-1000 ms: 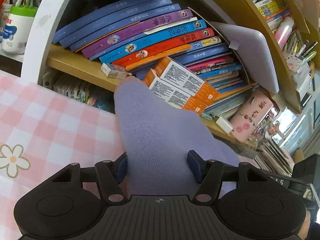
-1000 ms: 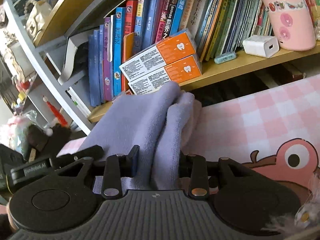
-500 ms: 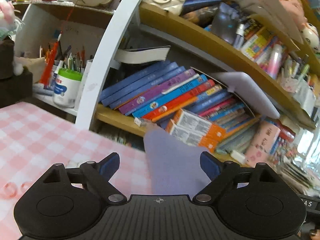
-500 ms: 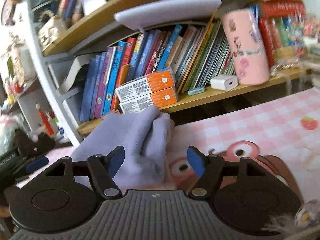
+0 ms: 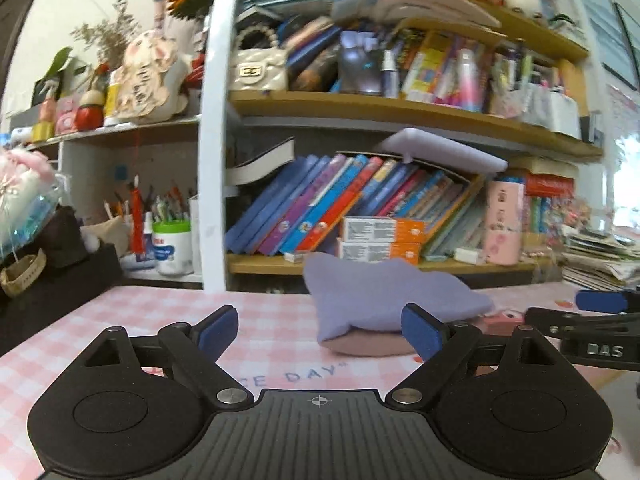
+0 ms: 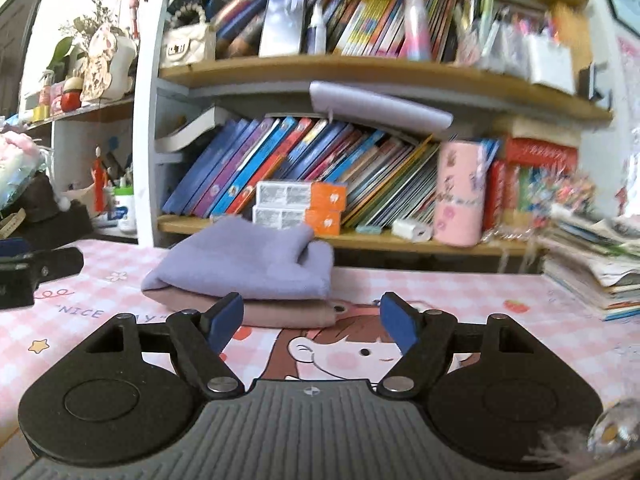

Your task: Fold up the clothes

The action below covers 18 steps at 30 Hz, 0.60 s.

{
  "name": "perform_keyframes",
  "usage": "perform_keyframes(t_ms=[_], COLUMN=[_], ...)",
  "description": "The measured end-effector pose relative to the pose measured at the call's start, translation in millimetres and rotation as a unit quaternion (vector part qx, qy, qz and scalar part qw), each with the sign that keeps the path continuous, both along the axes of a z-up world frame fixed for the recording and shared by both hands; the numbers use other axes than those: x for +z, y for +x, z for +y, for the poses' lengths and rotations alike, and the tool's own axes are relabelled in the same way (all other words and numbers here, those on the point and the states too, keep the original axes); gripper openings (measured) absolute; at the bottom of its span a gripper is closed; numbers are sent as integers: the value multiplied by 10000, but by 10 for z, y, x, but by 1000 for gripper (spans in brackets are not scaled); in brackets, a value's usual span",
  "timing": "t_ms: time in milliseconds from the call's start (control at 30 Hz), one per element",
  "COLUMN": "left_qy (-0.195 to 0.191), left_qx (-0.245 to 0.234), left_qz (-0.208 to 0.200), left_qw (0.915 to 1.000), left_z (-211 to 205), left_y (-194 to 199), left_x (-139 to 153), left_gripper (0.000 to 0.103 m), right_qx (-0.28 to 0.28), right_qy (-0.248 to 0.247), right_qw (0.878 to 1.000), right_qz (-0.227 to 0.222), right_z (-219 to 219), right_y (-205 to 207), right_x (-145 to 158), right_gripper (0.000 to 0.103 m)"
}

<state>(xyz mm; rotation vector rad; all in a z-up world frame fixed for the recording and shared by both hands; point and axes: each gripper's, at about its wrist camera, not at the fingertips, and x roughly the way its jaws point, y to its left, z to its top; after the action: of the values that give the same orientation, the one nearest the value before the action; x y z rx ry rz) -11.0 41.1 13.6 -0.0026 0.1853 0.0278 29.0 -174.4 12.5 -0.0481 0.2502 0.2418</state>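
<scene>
progress: purple garment (image 6: 248, 260) looks folded, stacked on a folded pink one (image 6: 280, 312); judging by that, this piece is done
location: stack sits on the pink checked tablecloth (image 6: 460, 292), just in front of the bookshelf (image 6: 360, 240), below the orange boxes (image 6: 300, 208)
left gripper (image 5: 318, 330): jaws wide, nothing between them, clear of the stack
right gripper (image 6: 312, 320): jaws opening, empty, cloth beyond the tips
left to do: can't see any unfolded clothes in either view; maybe a tidy of the bumpy top edge
vs a second ago: both grippers were clamped on the purple cloth, up close to the books; now released, backed away, views rolled level
cross-view: right gripper's blue pad shows at the left camera's right edge
</scene>
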Motion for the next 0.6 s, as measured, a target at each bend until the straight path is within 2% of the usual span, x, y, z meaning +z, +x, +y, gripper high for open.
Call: perform_keyframes(t_ms=[133,267,333,500,600], left_qy=[106,63,58,145,171], left_qx=[-169,-134,-102,-63,-55], left_qz=[80,213,157,310,409], left_qw=[9998,9997,9998,9994,9990], left_z=[-84,-85,-80,-107,-115], left_y=[-84,-105,-127,-83,-54], left_x=[-10,-39,-42,-54,-61], left_gripper=[91,92,95,101,102], right_qx=[-82,-4,30,55,50], right_qy=[27,-72,-128,-238,-243], right_qw=[9999,9997,9997,9993,9991], right_qz=[136,214,225,295,338], right_z=[-34,-7,12,54,55], right_y=[-95,-140,-151,-129,-116], right_x=[-6,-10,-11,-28,-33], right_gripper=[79,82,86,97,99])
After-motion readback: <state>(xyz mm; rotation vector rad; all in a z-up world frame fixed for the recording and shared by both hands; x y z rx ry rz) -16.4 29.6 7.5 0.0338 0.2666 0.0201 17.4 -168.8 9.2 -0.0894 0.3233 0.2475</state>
